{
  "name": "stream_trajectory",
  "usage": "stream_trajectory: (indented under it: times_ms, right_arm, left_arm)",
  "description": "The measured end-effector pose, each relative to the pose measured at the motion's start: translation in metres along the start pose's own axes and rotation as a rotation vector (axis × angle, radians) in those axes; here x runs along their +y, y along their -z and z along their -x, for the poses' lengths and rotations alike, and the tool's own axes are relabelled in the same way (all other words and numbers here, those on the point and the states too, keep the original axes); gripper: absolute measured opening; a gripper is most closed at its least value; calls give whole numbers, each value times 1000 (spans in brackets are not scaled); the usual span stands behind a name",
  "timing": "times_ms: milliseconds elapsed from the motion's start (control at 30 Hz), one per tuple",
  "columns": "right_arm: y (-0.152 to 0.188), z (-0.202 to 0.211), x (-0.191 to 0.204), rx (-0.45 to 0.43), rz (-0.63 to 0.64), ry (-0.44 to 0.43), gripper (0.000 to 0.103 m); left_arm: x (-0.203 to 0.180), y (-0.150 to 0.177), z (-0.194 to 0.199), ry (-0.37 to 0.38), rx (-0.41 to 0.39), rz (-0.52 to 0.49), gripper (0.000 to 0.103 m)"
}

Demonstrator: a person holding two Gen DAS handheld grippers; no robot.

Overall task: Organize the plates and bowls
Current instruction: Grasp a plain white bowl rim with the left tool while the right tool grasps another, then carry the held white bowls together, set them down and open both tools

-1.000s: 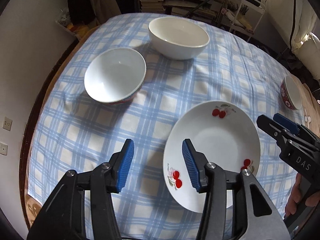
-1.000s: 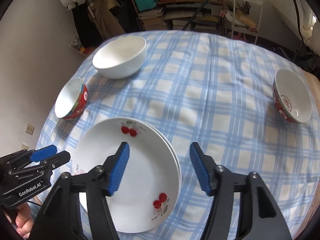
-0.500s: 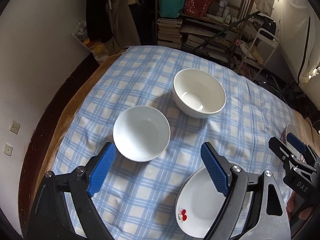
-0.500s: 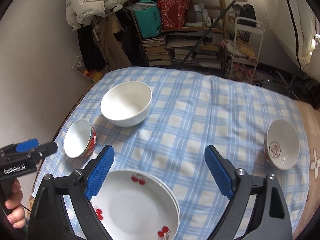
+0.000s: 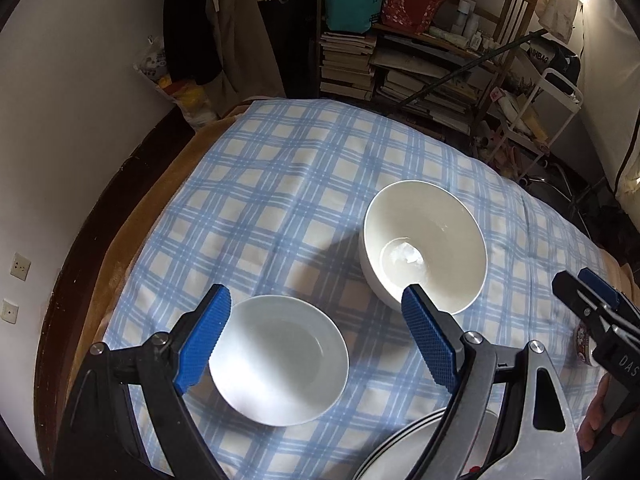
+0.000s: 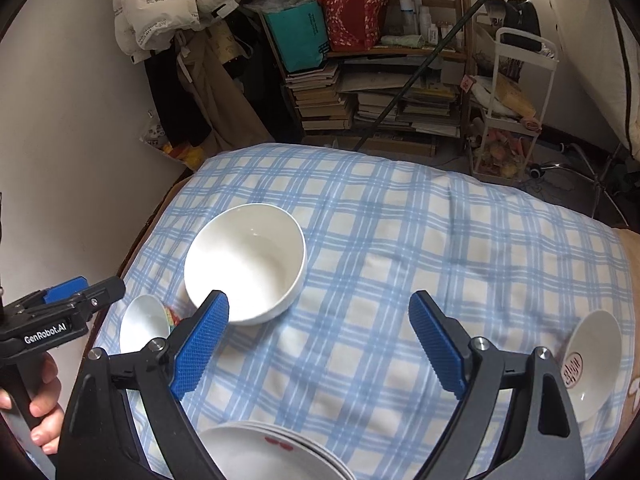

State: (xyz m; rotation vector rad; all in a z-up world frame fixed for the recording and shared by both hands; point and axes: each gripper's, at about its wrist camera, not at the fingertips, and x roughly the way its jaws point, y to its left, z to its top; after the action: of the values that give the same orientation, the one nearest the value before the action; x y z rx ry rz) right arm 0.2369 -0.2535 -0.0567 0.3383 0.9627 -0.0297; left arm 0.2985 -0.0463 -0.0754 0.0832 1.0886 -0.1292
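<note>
The stacked plates (image 6: pixel 260 454) sit at the near edge of my blue checked tablecloth (image 6: pixel 400 240), the big white bowl (image 6: pixel 246 262) toward the left edge. My left tongs (image 5: pixel 316 338) gape empty; my right tongs (image 6: pixel 318 346), also empty, are closing. Crowded bookshelves (image 6: pixel 380 80) stand beyond the far edge.

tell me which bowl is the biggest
The plain white bowl mid-table. The two smaller bowls, one left and one right, have red patterned outsides.

On the tablecloth (image 6: pixel 400 240) — large bowl (image 6: pixel 246 262) behind the plate stack (image 6: pixel 272 454), small bowl (image 6: pixel 594 364) far right
</note>
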Motion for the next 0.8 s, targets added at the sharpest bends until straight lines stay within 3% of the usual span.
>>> stream_trajectory:
  times_ms: [133,300,367,433,467,600,733,800]
  right_arm:
    - [-12,-23,-4,36,-41,-72,78]
    - [-14,-63,-1,118,-33,-77,60]
    - [-12,-80,-2,157,-37,-76,49]
    - [-11,-93,-4,185,-48,-77,38]
    - [-10,-99,-4,195,-55,-83,36]
    - [-8,-113,-7,215,-87,-138,25]
    - [-5,-120,-12,217,-134,-164,23]
    - [-3,-121,-13,219,-155,-187,14]
  left_arm:
    - [-6,-6,-27,-33,24,-11,86]
    - [-12,-12,-54,18,48,-13,86]
    - [-17,-13,-61,51,44,-31,76]
    - [-22,-14,-68,41,58,-49,47]
    - [-23,-15,-73,45,74,-46,39]
    - [-19,-17,-90,131,139,31,17]
    - [-29,-15,-92,118,141,-1,13]
    - [-33,-13,-89,105,127,-17,12]
